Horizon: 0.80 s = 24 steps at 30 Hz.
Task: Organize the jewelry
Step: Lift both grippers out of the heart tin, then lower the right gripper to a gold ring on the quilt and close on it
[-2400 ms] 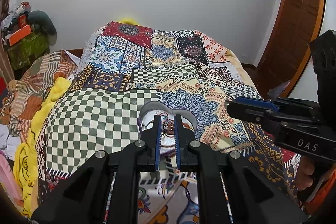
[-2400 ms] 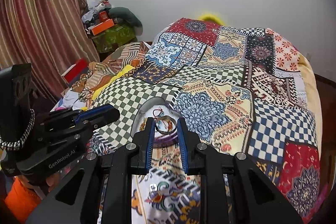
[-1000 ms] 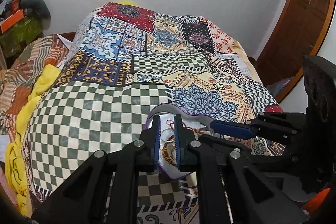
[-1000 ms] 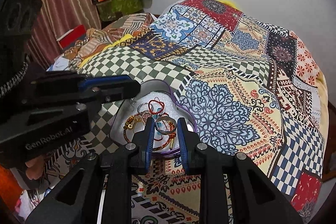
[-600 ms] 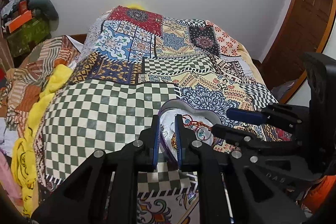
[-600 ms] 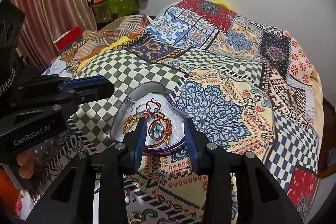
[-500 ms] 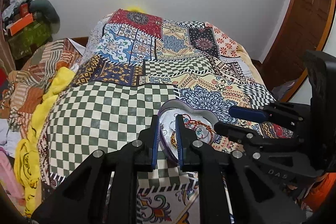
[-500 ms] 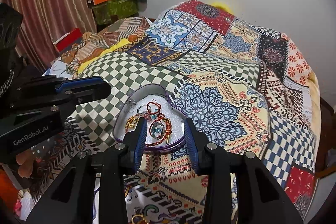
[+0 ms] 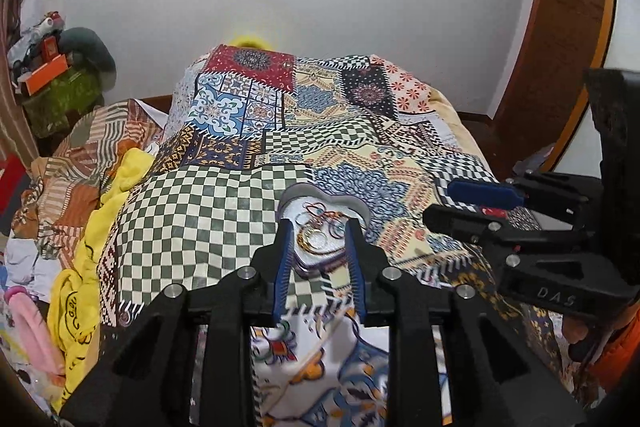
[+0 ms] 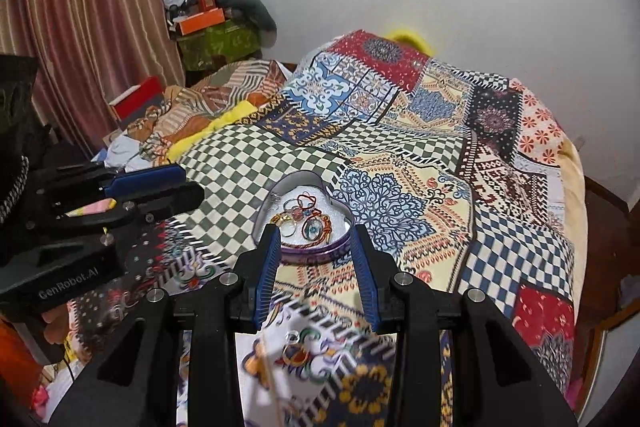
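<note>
Left wrist view: left gripper (image 9: 319, 259) open, empty, held above bedspread (image 9: 208, 211). Heart-shaped tin (image 9: 322, 223) between the fingertips' sightline, resting on bedspread, holding rings and bracelets (image 9: 320, 233). Right gripper (image 9: 472, 203) at right, apart from tin.

Right wrist view: right gripper (image 10: 316, 259) open, empty, just short of tin (image 10: 306, 223). Jewelry (image 10: 306, 219) inside tin; loose rings (image 10: 295, 351) on cloth below fingers, possibly blurred by motion. Left gripper (image 10: 176, 187) at left.

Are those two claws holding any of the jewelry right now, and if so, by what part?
Nothing is held. The left claw and right claw are both open, with empty gaps. The jewelry lies in the heart-shaped tin on the bedspread.
</note>
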Tool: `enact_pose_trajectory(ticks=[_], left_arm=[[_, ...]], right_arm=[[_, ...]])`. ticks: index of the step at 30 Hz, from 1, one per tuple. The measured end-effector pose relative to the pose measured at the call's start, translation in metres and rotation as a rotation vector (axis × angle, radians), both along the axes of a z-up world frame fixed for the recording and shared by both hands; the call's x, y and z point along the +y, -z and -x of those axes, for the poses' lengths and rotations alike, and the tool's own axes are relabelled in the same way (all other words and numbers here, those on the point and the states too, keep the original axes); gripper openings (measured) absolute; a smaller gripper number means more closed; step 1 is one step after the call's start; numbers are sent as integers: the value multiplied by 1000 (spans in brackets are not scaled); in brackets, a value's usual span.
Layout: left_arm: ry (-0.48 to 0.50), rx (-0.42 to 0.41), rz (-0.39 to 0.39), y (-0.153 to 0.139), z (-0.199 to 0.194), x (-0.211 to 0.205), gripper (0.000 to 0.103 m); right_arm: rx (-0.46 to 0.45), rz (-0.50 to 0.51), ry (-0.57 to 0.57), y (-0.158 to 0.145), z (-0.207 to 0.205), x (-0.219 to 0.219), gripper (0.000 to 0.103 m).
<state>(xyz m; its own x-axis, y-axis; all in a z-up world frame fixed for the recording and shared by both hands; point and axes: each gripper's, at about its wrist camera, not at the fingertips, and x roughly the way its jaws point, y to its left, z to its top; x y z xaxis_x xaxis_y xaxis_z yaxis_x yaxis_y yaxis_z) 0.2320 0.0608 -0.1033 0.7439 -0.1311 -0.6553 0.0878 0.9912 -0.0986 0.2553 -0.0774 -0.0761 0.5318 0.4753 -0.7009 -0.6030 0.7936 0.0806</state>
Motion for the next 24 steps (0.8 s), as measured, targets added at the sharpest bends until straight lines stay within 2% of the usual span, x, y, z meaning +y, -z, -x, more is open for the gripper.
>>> enact_pose_trajectory(ticks=[3, 7, 10, 13, 18, 24], left_arm=[[12, -13, -5, -6, 15, -8, 33], [32, -21, -16, -12, 32, -19, 34], [41, -30, -23, -15, 43, -25, 39], [51, -27, -16, -14, 51, -30, 40], [55, 10, 8, 0, 58, -33, 40], [39, 67, -7, 29, 60, -33, 40]], right_arm=[[-17, -11, 10, -8, 13, -7, 33], [-30, -27, 26, -15, 28, -16, 33], [-24, -46, 39, -16, 34, -23, 33], [-11, -53, 57, -13, 39, -29, 33], [19, -36, 88, 1, 42, -37, 33], [91, -6, 99, 29, 42, -40, 33]])
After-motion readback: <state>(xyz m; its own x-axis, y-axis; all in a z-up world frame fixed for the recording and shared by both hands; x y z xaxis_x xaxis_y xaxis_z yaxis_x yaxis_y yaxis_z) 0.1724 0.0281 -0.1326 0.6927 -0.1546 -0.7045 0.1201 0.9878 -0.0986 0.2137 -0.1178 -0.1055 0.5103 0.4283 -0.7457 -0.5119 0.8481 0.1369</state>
